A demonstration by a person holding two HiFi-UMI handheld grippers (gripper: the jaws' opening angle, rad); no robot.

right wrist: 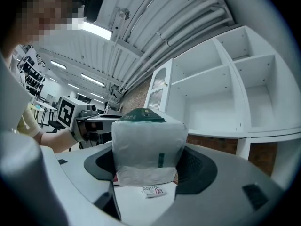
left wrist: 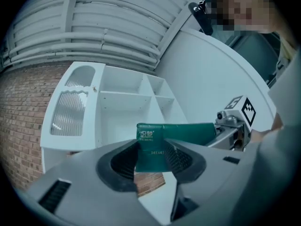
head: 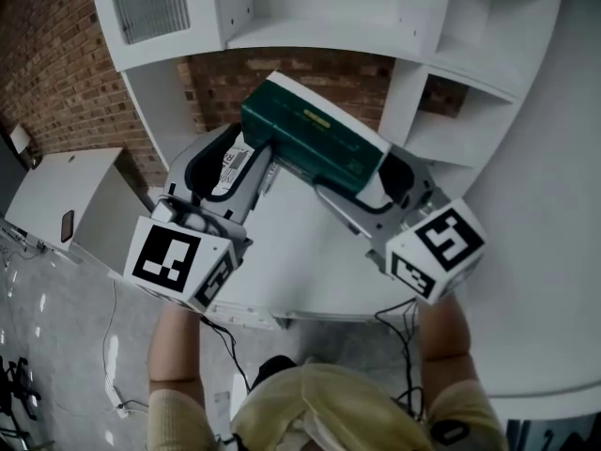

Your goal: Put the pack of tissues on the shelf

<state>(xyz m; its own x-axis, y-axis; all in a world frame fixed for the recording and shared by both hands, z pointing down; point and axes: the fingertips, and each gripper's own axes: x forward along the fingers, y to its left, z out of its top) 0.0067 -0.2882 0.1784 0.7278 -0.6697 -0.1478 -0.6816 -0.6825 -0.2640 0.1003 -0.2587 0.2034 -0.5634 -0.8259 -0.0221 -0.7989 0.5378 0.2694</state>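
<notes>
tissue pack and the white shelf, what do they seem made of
Green and white rectangular tissue pack: likely soft plastic film, slight sheen, wrinkled at its white end. White cubby shelf: probably painted or laminated board, smooth, matte, flat panels with small holes.

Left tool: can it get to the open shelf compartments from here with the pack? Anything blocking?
Probably yes. The left tool and right tool each grip an end of the pack of tissues, held in front of the shelf. Its open compartments show nothing inside, and nothing stands between.
</notes>
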